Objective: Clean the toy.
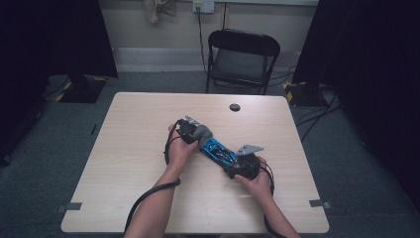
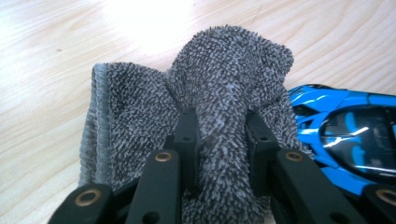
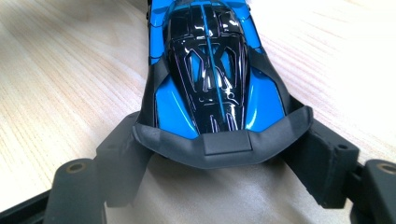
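Note:
A blue and black toy car lies on the wooden table near its middle. A grey fuzzy cloth rests against the car's far-left end. My left gripper is shut on a raised fold of the cloth, its jaws pinching the fold, with the car just to the right of it. My right gripper holds the car's other end. Its jaws press on both sides of the car beside the dark rear wing.
A black folding chair stands beyond the table's far edge. A small round dark hole sits in the tabletop near that edge. Cables trail from both grippers toward the front edge. Dark curtains flank the room.

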A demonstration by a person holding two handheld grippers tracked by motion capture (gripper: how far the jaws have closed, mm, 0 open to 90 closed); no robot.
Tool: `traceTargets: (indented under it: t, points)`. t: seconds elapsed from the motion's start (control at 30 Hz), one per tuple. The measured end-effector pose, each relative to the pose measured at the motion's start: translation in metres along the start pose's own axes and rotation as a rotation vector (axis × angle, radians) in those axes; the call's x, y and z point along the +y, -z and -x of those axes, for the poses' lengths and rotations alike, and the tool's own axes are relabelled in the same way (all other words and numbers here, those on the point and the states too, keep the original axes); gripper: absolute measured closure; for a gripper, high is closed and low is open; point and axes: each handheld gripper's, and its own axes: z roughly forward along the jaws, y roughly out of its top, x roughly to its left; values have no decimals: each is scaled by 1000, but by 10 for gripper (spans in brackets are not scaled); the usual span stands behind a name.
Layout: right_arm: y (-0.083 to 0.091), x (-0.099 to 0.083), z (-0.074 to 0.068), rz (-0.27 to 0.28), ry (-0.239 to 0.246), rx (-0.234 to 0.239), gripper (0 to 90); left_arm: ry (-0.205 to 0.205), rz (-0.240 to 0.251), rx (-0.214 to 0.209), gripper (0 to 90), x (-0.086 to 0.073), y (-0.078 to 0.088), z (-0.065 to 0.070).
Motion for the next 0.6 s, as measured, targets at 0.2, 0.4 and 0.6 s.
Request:
traceTargets:
  t: [0.2,0.4,0.6]
  points:
    - [0,0,0,0,0,0,263,3,-6,11,713,-3,4,-5]
    - [0,0,0,0,0,0,263,-2,31,-4,713,3,15,-4]
    - [0,0,0,1,0,0,262,-44,70,-50,713,15,30,10]
